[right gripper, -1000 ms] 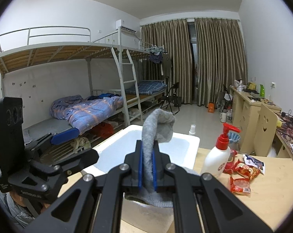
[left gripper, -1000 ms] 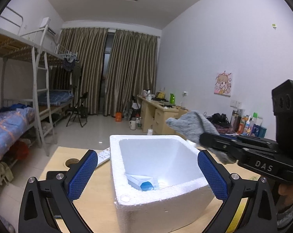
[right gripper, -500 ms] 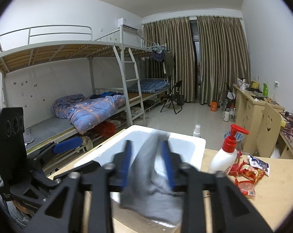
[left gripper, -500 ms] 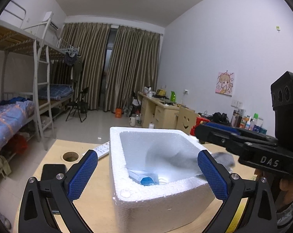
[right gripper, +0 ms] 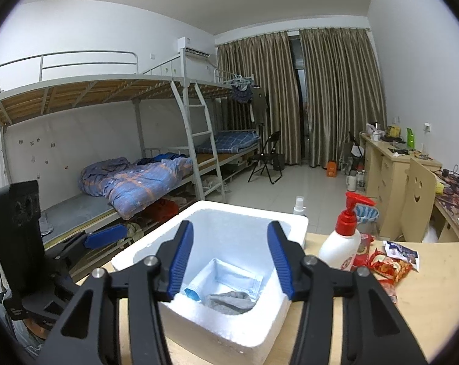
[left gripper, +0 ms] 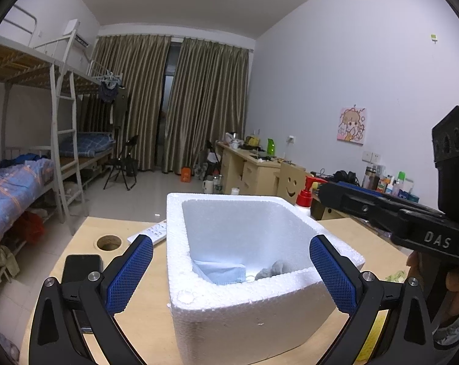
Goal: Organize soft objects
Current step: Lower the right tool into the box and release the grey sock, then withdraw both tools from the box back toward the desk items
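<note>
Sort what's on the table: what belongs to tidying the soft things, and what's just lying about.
Job:
grey cloth
blue packet
foam box

Lying about:
pump bottle
snack packets
phone
remote

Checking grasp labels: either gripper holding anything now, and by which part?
Nothing held. Right gripper jaws are opening, empty; grey cloth lies in the foam box. Left gripper open, empty.

Both wrist views look slightly downward from close, opposite sides onto the shared foam box [left gripper: 244, 273] [right gripper: 296, 223].
</note>
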Demonstrator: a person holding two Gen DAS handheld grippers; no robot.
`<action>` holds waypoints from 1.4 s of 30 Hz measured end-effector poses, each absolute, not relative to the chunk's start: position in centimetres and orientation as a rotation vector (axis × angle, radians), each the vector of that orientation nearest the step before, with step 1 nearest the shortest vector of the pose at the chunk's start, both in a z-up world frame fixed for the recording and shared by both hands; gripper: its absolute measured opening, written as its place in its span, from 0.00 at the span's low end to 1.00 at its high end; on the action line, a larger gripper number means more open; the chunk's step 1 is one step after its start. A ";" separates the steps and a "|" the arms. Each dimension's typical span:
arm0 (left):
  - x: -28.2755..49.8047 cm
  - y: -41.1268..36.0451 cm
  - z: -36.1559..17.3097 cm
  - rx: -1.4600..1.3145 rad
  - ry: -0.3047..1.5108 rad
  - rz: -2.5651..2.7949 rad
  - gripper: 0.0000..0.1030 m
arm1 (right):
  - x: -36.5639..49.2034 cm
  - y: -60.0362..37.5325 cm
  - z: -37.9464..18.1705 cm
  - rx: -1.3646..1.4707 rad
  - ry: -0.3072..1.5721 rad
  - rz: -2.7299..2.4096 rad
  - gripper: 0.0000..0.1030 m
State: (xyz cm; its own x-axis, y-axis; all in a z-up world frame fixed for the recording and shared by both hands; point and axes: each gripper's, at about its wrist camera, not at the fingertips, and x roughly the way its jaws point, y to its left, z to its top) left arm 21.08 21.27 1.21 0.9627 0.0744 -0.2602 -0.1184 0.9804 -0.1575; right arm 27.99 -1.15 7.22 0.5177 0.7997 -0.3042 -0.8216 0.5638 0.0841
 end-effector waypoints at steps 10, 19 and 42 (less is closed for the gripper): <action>21.4 20.8 1.1 -0.158 0.254 0.108 1.00 | 27.4 -2.5 7.4 -0.025 0.277 0.937 0.81; 21.0 20.5 0.8 -0.161 0.242 0.107 1.00 | 25.8 -3.6 8.2 -0.041 0.250 0.915 0.87; 15.7 12.8 2.2 -0.027 0.231 0.118 1.00 | 20.3 -12.4 8.6 -0.029 0.182 0.783 1.00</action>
